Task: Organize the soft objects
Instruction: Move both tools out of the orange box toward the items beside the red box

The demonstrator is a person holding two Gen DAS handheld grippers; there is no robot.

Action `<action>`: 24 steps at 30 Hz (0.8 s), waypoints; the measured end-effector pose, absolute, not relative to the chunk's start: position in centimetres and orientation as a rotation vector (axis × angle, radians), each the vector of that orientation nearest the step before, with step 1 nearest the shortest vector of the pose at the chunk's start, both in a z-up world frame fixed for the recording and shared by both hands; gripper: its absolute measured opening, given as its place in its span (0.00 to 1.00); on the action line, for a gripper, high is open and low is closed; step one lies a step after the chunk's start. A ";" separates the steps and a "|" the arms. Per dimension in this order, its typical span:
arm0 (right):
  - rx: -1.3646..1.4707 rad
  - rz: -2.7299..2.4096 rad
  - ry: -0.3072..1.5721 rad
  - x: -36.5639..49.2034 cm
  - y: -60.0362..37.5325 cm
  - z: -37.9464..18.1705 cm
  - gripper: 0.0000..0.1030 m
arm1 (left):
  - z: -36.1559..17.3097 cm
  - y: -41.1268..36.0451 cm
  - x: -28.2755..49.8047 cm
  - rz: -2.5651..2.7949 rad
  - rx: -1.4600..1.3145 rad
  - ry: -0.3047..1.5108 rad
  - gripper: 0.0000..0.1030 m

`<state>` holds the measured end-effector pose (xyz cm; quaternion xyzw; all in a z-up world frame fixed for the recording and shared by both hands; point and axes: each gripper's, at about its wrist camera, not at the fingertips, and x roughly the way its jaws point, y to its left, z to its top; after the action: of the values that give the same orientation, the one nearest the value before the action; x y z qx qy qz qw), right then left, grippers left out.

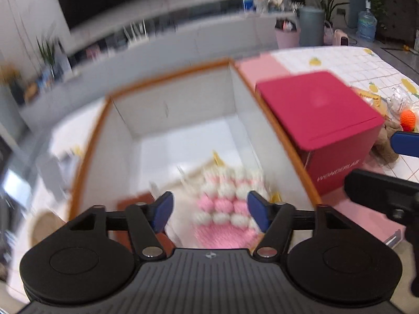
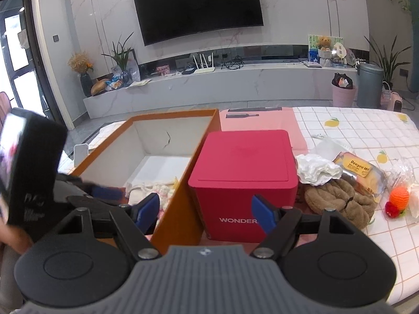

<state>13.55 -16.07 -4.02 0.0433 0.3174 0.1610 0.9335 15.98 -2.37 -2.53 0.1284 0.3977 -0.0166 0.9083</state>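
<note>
An open orange-rimmed box (image 1: 89,141) with white walls holds a pink-and-white knitted soft item (image 1: 227,204) on a cream cloth. My left gripper (image 1: 209,213) is open above the near end of the box, the knitted item lying between and below its blue pads. The view is blurred. My right gripper (image 2: 207,209) is open and empty, in front of a closed red box (image 2: 243,172). The orange box (image 2: 172,209) stands left of it. A brown plush item (image 2: 340,196), a white cloth (image 2: 316,168) and an orange knitted ball (image 2: 399,195) lie to the right.
A packaged snack (image 2: 364,172) and clear plastic wrap (image 2: 404,172) lie by the soft items on the lemon-print tablecloth (image 2: 366,130). A pink mat (image 2: 262,120) lies behind the red box. The left gripper's body (image 2: 28,167) rises at the left.
</note>
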 end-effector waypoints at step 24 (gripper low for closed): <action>0.034 0.226 0.485 9.3 -24.8 8.4 0.88 | 7.8 -7.8 9.5 -0.117 0.099 0.571 0.87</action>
<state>9.33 -24.83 8.40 0.0170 0.2395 0.1117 0.9643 9.55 -7.78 7.83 0.0487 0.2813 -0.0579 0.9566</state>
